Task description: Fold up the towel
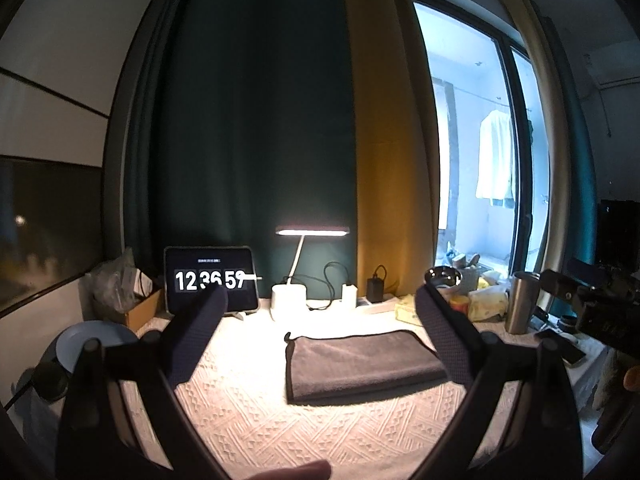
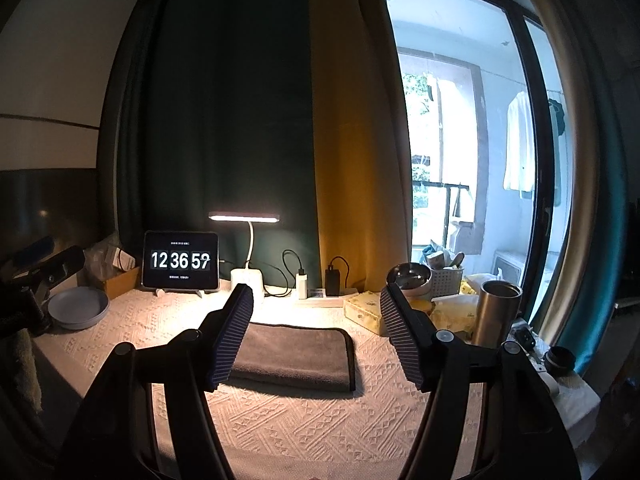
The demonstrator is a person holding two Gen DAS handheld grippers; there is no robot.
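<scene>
Towel [image 1: 362, 364] flat on table [image 1: 248, 420], looks already folded. Left hand-held gripper [image 1: 320, 320], right hand-held gripper [image 2: 316, 320] both wide, empty, above it. I'd check edges align, press flat.

The towel [image 2: 294, 354] is grey cloth, soft and matt, with a stitched hem; the table cover [image 2: 280, 420] is cream cloth with a raised woven pattern; the tumbler [image 2: 496, 314] at far right is brushed metal; the bowl [image 2: 410, 276] beside it looks like polished metal; the finger pads [image 2: 234, 336] are ribbed, matt, perhaps rubber.
</scene>
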